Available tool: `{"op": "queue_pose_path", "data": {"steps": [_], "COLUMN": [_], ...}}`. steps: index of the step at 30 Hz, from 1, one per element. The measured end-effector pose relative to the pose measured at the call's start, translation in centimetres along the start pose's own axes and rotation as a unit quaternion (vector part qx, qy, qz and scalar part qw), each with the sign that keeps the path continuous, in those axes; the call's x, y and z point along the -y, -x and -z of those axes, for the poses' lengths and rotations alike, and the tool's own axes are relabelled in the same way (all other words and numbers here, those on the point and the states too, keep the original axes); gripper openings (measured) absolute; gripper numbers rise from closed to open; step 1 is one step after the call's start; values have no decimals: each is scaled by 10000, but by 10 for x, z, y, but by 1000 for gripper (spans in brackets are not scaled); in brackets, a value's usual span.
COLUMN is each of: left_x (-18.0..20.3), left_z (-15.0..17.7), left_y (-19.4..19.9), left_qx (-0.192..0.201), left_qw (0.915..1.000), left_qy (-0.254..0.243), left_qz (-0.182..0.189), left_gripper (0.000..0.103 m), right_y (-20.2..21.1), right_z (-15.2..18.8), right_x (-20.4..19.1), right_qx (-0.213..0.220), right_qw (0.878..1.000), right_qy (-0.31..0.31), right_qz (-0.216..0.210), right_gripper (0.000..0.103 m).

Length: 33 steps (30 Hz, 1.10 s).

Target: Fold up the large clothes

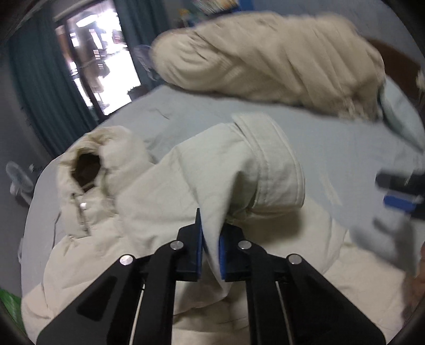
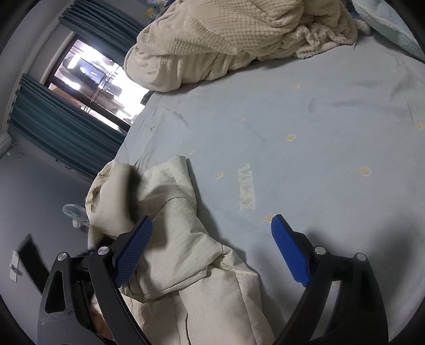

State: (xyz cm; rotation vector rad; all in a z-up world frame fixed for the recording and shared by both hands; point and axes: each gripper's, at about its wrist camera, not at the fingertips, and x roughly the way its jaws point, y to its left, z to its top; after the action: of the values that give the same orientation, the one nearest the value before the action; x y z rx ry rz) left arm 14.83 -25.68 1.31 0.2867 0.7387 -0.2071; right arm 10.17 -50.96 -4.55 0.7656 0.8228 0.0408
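A cream padded jacket (image 1: 148, 212) lies crumpled on the light blue bed sheet (image 1: 332, 148). Its hood (image 1: 87, 164) sits at the left with the dark opening facing me. My left gripper (image 1: 211, 236) is shut on a fold of the jacket, and a sleeve cuff (image 1: 268, 164) stands up just beyond the blue pads. In the right wrist view the jacket (image 2: 186, 252) lies at the lower left. My right gripper (image 2: 212, 228) is open and empty above the jacket's edge and the sheet (image 2: 318, 132). It also shows blurred at the right edge of the left wrist view (image 1: 401, 196).
A cream textured blanket (image 2: 225, 39) is heaped at the far end of the bed, beside a pale blue pillow (image 2: 393, 24). Teal curtains (image 2: 61, 130) frame a bright window (image 2: 93, 79) on the left. A small white fan (image 2: 75, 212) stands on the floor.
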Motion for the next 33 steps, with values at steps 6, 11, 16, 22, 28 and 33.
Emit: {"op": "queue_pose_path", "data": {"steps": [6,11,16,22,28,33], "left_x": [-62,-106,-141,-175,-215,-235], "left_z": [10,38,81,136,178,194], "left_y": [43,81,99,82,73,78], "left_qx": [452,783,726,128,-388,-596], "left_qw": [9962,9876,9788,9648,9401,9314], "left_qy": [732,1352,1905,2626,3386,3590], "left_qz": [-101,-163,-220,40,41,-104], "left_gripper": [5,5,5,9,31,49], "right_y": [-2,-3,-3,-4,-5,-8], "right_z": [0,2,3,3,3,5], "right_x": [-4,-10,-13,-15,-15,-18], "right_qx": [-44,-78,-97,-98,-121,-185], "right_qw": [9999,9997,9995,9992,9990,9986], "right_qy": [86,223,311,376,407,469], "right_qz": [26,43,45,89,121,132], "right_gripper": [87,87,87,87,87,87]}}
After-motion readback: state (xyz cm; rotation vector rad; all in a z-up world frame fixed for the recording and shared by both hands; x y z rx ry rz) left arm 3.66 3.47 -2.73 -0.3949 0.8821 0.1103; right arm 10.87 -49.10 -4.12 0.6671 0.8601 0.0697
